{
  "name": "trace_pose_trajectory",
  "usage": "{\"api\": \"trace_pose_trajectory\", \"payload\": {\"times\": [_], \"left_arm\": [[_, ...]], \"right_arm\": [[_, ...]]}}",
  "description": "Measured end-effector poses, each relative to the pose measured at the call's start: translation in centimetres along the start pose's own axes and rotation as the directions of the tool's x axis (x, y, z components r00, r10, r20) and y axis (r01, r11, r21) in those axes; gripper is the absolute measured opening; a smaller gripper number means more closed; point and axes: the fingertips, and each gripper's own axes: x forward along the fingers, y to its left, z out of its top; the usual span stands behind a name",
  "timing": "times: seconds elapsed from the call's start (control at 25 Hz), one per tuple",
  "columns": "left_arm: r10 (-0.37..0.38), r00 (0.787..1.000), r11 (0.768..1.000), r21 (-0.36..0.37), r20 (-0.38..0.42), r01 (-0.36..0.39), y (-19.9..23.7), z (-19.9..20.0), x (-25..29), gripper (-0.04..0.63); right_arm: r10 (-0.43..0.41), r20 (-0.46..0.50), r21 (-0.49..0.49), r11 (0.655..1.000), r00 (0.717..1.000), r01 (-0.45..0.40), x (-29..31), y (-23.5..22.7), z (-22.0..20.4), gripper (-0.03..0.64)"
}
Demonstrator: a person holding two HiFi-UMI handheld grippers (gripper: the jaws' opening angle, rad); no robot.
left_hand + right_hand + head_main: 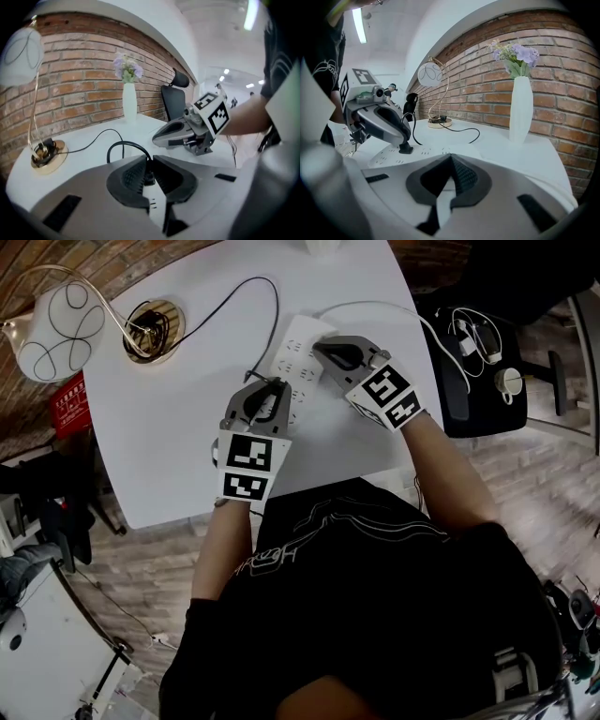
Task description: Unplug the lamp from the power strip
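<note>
Centrally on the white table (169,427) we find the power strip (298,357). The lamp (61,329) stands far left, and its black cord (267,296) arcs from the lamp base (155,329) across to the strip. We see the left gripper (278,387) clamped on the black plug (149,177), its pads flanking the plug body where it sits in a socket toward the strip's near end. The right gripper (319,346) has its jaws together on nothing, and its tips appear to rest on the strip just to the far right of the plug. We judge the plug small, rigid and light but seated with friction. The hold therefore belongs on its hard body, close to the socket face, and never on the cord, which is limp and would strain at its root. We judge the strip light and smooth-cased, likely to lift or slide on the slick tabletop with the pull unless pressed down. We expect a straight pull along the pins to serve best, since a twist could bind them.
</note>
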Motion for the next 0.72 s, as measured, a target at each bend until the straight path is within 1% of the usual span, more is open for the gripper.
{"api": "trace_pose_trajectory", "payload": {"times": [0.04,0.08,0.12,0.16,0.2,0.24,0.28,0.32,0.36,0.4,0.44,0.48,0.56,0.64,0.72], "left_arm": [[-0.027,0.999,0.995,-0.093,0.018,0.029,0.4,0.0,-0.1,0.035],[-0.056,0.998,0.98,-0.19,0.042,0.063,0.9,0.2,-0.3,0.035],[-0.084,0.994,0.955,-0.28,0.068,0.1,1.2,0.3,-0.4,0.034],[-0.108,0.99,0.927,-0.351,0.091,0.133,1.5,0.4,-0.5,0.034],[-0.122,0.987,0.904,-0.397,0.107,0.155,1.7,0.4,-0.5,0.034],[-0.124,0.986,0.894,-0.417,0.115,0.162,1.9,0.4,-0.6,0.034],[-0.112,0.988,0.904,-0.402,0.11,0.147,2.0,0.4,-0.6,0.034],[-0.085,0.992,0.933,-0.341,0.088,0.11,2.0,0.3,-0.6,0.031],[-0.05,0.997,0.968,-0.242,0.054,0.062,1.8,0.4,-0.6,0.029],[-0.015,1.0,0.991,-0.132,0.023,0.018,1.4,0.4,-0.5,0.029],[0.01,1.0,0.999,-0.04,0.0,-0.01,1.0,0.6,-0.5,0.029],[0.027,1.0,0.999,0.022,-0.013,-0.027,0.6,0.6,-0.5,0.029],[0.046,0.999,0.995,0.093,-0.01,-0.045,0.2,0.9,-0.7,0.029],[0.04,0.998,0.992,0.117,0.045,-0.045,-0.6,2.5,-1.1,0.029],[-0.004,0.995,0.996,0.089,0.1,-0.005,-1.6,4.6,-1.5,0.029]], "right_arm": [[0.006,-0.001,0.005,1.0,1.0,-0.006,0.0,0.0,0.0,-0.005],[0.013,0.0,0.009,1.0,1.0,-0.013,0.0,0.1,0.1,-0.005],[0.017,0.001,0.012,1.0,1.0,-0.017,0.0,0.1,0.1,-0.005],[0.016,0.002,0.009,1.0,1.0,-0.016,0.0,0.0,0.1,-0.005],[0.014,0.003,0.004,1.0,1.0,-0.014,0.0,0.0,0.1,-0.004],[0.012,0.004,0.0,1.0,1.0,-0.012,0.0,0.0,0.1,-0.005],[0.012,0.003,-0.003,1.0,1.0,-0.012,0.1,0.0,0.1,-0.004],[0.013,0.003,-0.006,1.0,1.0,-0.013,0.2,0.0,0.1,-0.004],[0.014,0.002,-0.009,1.0,1.0,-0.014,0.2,0.0,0.1,-0.005],[0.015,0.002,-0.01,1.0,1.0,-0.015,0.1,0.0,0.1,-0.005],[0.017,0.001,-0.009,1.0,1.0,-0.017,0.1,0.0,0.1,-0.003],[0.017,0.001,-0.009,1.0,1.0,-0.017,0.0,0.0,0.1,-0.005],[0.013,0.002,-0.013,1.0,1.0,-0.013,0.0,0.0,0.1,-0.005],[0.011,0.002,-0.016,1.0,1.0,-0.011,0.1,0.0,0.0,-0.005],[0.016,0.002,-0.012,1.0,1.0,-0.016,0.1,0.1,0.1,-0.004]]}}
